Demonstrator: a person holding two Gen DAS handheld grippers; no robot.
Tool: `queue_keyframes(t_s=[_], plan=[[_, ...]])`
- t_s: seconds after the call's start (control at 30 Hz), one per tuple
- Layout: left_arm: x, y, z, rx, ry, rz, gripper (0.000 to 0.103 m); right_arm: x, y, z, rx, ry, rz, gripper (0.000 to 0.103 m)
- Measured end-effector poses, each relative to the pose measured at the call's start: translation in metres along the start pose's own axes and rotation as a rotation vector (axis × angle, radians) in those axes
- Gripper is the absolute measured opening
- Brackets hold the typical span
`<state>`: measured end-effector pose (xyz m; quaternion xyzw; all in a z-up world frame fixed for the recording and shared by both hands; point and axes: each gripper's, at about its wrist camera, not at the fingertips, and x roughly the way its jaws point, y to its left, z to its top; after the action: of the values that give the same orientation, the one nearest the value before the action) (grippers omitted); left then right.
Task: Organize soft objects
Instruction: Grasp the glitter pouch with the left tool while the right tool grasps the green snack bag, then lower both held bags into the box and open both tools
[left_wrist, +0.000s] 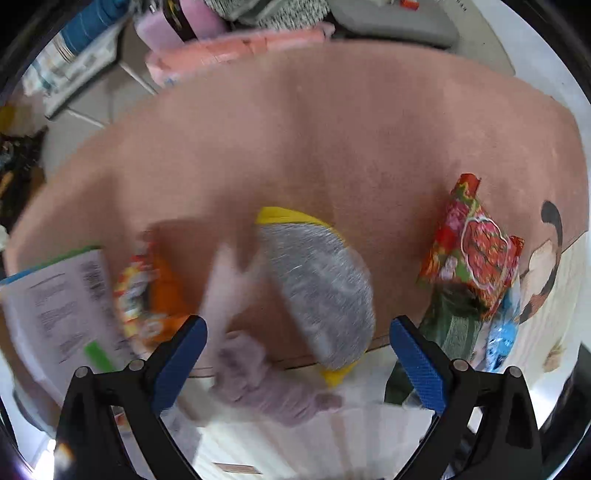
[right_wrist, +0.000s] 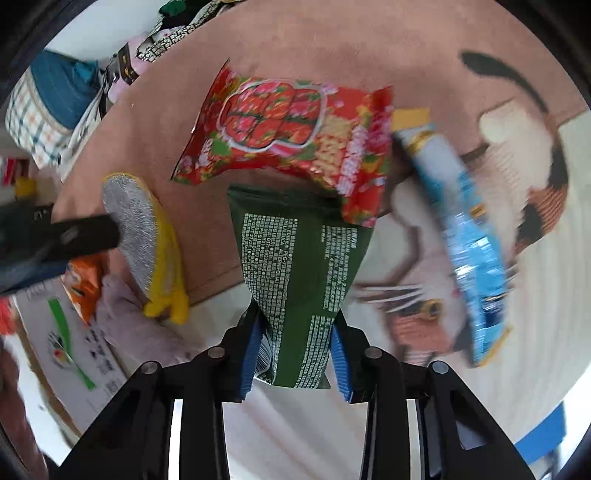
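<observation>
My left gripper (left_wrist: 299, 354) is open above a yellow and grey scrubbing sponge (left_wrist: 321, 284) and a mauve fuzzy cloth (left_wrist: 258, 376) on the pink rug (left_wrist: 295, 129). My right gripper (right_wrist: 295, 354) is shut on the lower end of a dark green snack packet (right_wrist: 299, 266). A red flowered packet (right_wrist: 291, 133) lies just beyond it, and a blue packet (right_wrist: 469, 258) lies to its right. The sponge (right_wrist: 144, 229), cloth (right_wrist: 133, 314) and the left gripper's black finger (right_wrist: 74, 236) show at the left of the right wrist view.
An orange packet (left_wrist: 155, 295) and a white printed box (left_wrist: 55, 310) lie at the left. The red (left_wrist: 472, 247), green (left_wrist: 454, 317) and blue (left_wrist: 506, 332) packets sit at the right. Pink bundles (left_wrist: 236, 51) and bags lie beyond the rug's far edge.
</observation>
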<state>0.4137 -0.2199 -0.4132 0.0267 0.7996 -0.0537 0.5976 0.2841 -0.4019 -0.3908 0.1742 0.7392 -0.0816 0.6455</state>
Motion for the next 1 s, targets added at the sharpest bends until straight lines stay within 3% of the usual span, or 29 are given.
queue_keyframes(t_s=[0.1, 0.17, 0.2, 0.3, 0.37, 0.4, 0.43, 0.47, 0.53, 0.73, 0.83, 0.9, 1.0], plan=[[0.016, -0.001, 0.008, -0.023, 0.026, -0.018, 0.099, 0.004, -0.007, 0.006, -0.009, 0.043, 0.007, 0.042], [0.025, -0.002, 0.010, -0.024, 0.040, -0.010, 0.078, 0.009, -0.011, 0.010, 0.000, 0.060, 0.009, 0.051], [0.029, -0.003, 0.010, -0.022, 0.051, -0.007, 0.063, 0.012, -0.015, 0.013, 0.007, 0.071, 0.011, 0.053], [0.024, -0.010, 0.006, 0.016, -0.001, 0.050, 0.050, 0.023, -0.020, 0.024, 0.037, 0.119, 0.036, 0.058], [0.023, -0.009, 0.001, 0.023, -0.018, 0.037, 0.047, 0.028, -0.021, 0.024, 0.055, 0.123, 0.047, 0.057], [0.023, -0.009, -0.002, 0.028, -0.024, 0.045, 0.046, 0.027, -0.022, 0.024, 0.057, 0.109, 0.056, 0.048], [0.020, -0.007, -0.008, 0.037, -0.045, 0.052, 0.045, 0.023, -0.021, 0.022, 0.051, 0.096, 0.060, 0.032], [0.017, -0.007, -0.013, 0.042, -0.059, 0.056, 0.044, 0.020, -0.021, 0.019, 0.039, 0.077, 0.035, 0.030], [0.004, -0.005, -0.028, 0.056, -0.108, 0.061, 0.044, 0.008, -0.019, 0.010, 0.006, 0.026, 0.000, 0.029], [-0.058, 0.014, -0.090, 0.077, -0.237, -0.042, 0.044, -0.045, -0.003, -0.026, -0.066, -0.075, 0.051, 0.028], [-0.101, 0.043, -0.135, 0.080, -0.328, -0.093, 0.044, -0.077, 0.017, -0.054, -0.127, -0.127, 0.104, 0.028], [-0.127, 0.063, -0.159, 0.074, -0.380, -0.118, 0.044, -0.099, 0.045, -0.074, -0.177, -0.153, 0.151, 0.028], [-0.159, 0.111, -0.192, 0.056, -0.456, -0.087, 0.044, -0.122, 0.092, -0.109, -0.254, -0.163, 0.215, 0.028]])
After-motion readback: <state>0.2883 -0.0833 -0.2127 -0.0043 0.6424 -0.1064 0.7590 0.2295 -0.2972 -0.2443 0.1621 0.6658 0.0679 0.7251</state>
